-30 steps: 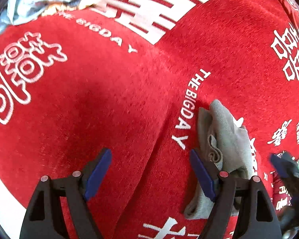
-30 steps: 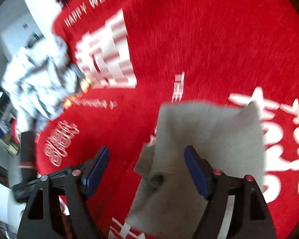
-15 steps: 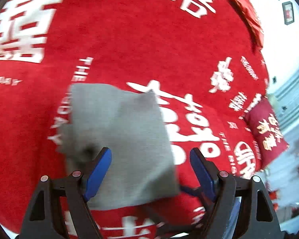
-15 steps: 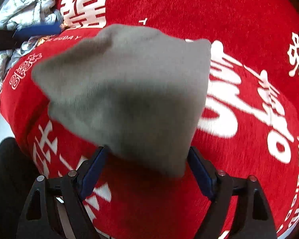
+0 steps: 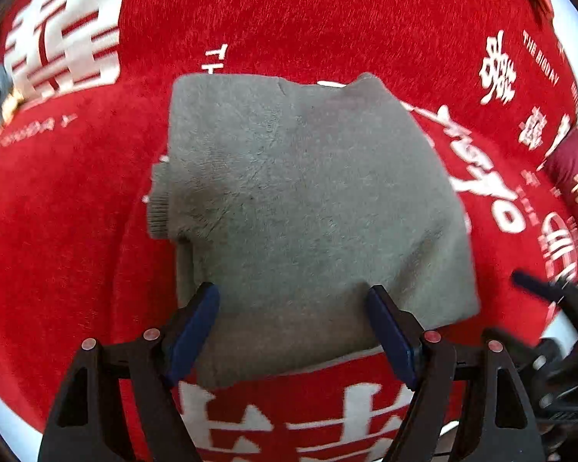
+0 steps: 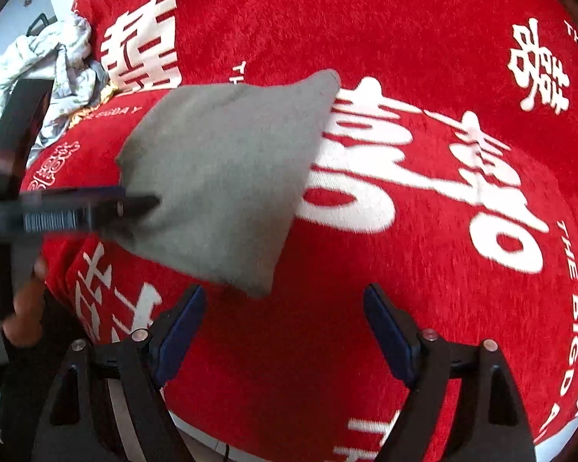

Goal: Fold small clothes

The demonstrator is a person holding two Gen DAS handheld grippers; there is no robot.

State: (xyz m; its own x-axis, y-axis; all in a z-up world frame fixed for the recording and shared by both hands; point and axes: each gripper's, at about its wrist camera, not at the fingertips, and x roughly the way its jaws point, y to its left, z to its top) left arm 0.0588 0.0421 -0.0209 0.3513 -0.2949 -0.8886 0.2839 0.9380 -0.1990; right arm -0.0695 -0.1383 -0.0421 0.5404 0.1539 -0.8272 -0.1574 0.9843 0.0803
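Grey knit garment [image 5: 304, 208] is lying folded into a rough square on the red bedspread [image 5: 327, 19]. Left gripper [image 5: 293, 331] hovers wide open over its near edge, right gripper [image 6: 281, 331] wide open beside it, both empty. Looks like one more fold or a tidy-up: pinch an edge.

A red plush blanket [image 6: 366, 19] printed with large white double-happiness characters and the words "THE BIG DAY" and "HAPPY W…" covers what appears to be a bed. A folded grey knit garment [image 5: 308, 200] lies flat on it, a ribbed cuff poking out at one side. A crumpled heap of pale clothes [image 6: 46, 61] sits at the blanket's far edge, well apart from the grey piece.
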